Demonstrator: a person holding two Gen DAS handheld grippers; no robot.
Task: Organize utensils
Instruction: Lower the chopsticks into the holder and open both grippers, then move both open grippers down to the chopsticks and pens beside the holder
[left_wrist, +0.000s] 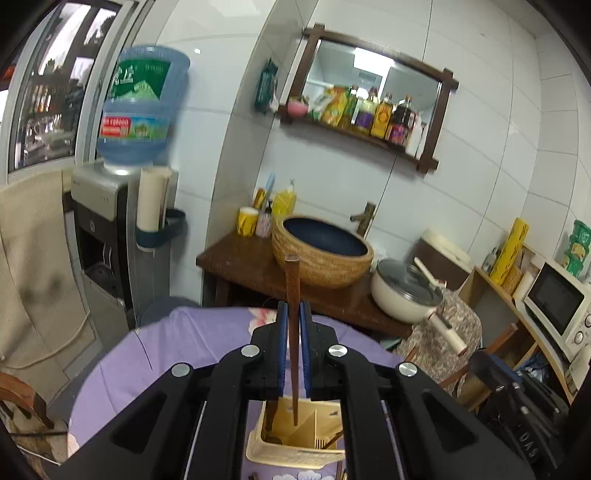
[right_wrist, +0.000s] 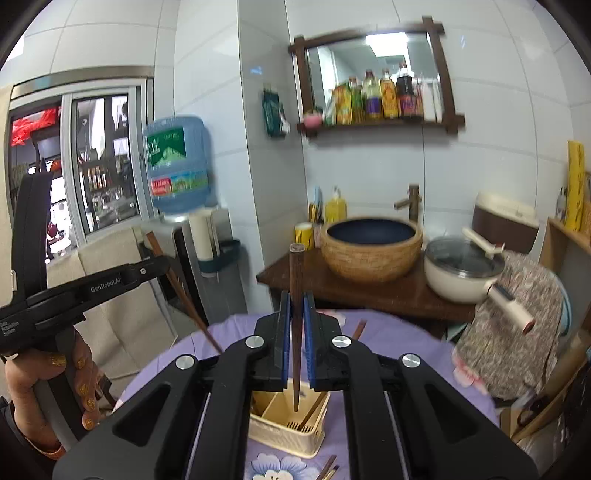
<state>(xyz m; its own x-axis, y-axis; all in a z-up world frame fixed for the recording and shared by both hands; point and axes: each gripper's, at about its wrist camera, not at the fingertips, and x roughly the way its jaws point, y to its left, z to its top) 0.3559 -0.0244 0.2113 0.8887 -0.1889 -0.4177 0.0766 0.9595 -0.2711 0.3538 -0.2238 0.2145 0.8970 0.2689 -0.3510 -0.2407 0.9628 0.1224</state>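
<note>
Right wrist view only: the left gripper (right_wrist: 155, 254) seen from the side at frame left, w/ the person's left hand (right_wrist: 48, 376) wrapped round its handle, and its chopstick (right_wrist: 181, 291) slanting down toward the purple floral tablecloth (right_wrist: 399, 339). Also a loose chopstick (right_wrist: 359, 329) lying on the cloth just beyond the right gripper's fingers, and more chopstick ends (right_wrist: 328, 469) at bottom edge.

Left wrist view only: microwave (left_wrist: 557, 306) on a shelf at far right, and the right gripper's dark body, blurred, at lower right.

Both views: water dispenser, basin-style sink, lidded pot behind the table.

Left gripper (left_wrist: 294, 315): jaws closed on a dark wooden chopstick (left_wrist: 292, 332), blue pads pressing both sides. Stick runs nearly upright, blunt end above the fingertips, thin tip below, over the cream utensil caddy (left_wrist: 291, 435); whether tip touches the caddy, can't tell.

Right gripper (right_wrist: 297, 306): same, closed on its own wooden chopstick (right_wrist: 296, 332), thick end up, point hanging above the caddy (right_wrist: 288, 424) compartments. Another chopstick (right_wrist: 314, 408) leans inside the caddy.
</note>
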